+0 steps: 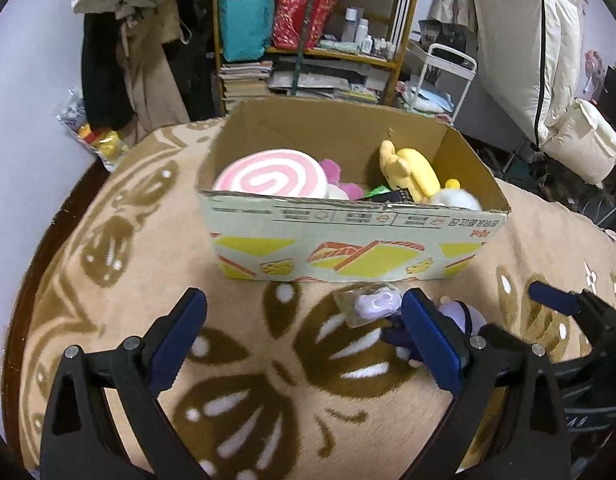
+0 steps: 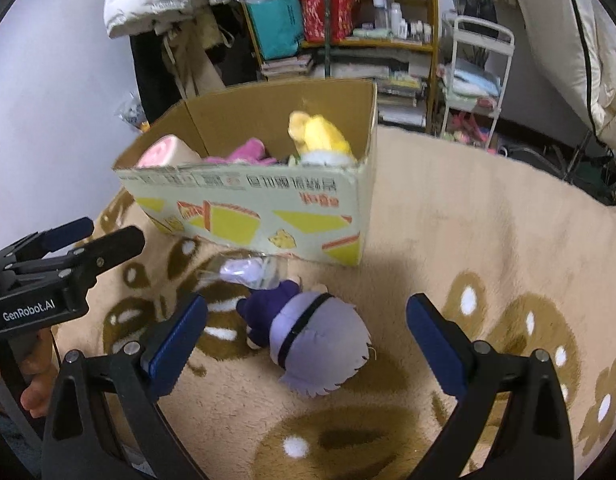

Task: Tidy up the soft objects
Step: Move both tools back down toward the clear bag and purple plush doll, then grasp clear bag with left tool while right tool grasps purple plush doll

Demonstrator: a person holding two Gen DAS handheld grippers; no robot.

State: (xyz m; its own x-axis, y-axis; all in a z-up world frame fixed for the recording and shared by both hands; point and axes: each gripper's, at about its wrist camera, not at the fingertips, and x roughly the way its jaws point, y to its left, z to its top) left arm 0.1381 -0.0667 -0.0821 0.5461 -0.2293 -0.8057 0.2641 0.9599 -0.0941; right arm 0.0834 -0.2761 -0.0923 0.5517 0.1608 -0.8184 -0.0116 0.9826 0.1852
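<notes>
Clearly "GenRobot.AI" on left gripper (image 2: 104, 240)

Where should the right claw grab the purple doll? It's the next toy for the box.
Grip the doll across its big round head, coming down from above. It lies flat on the blanket, and the head sits between the open right claw's fingers.
</notes>
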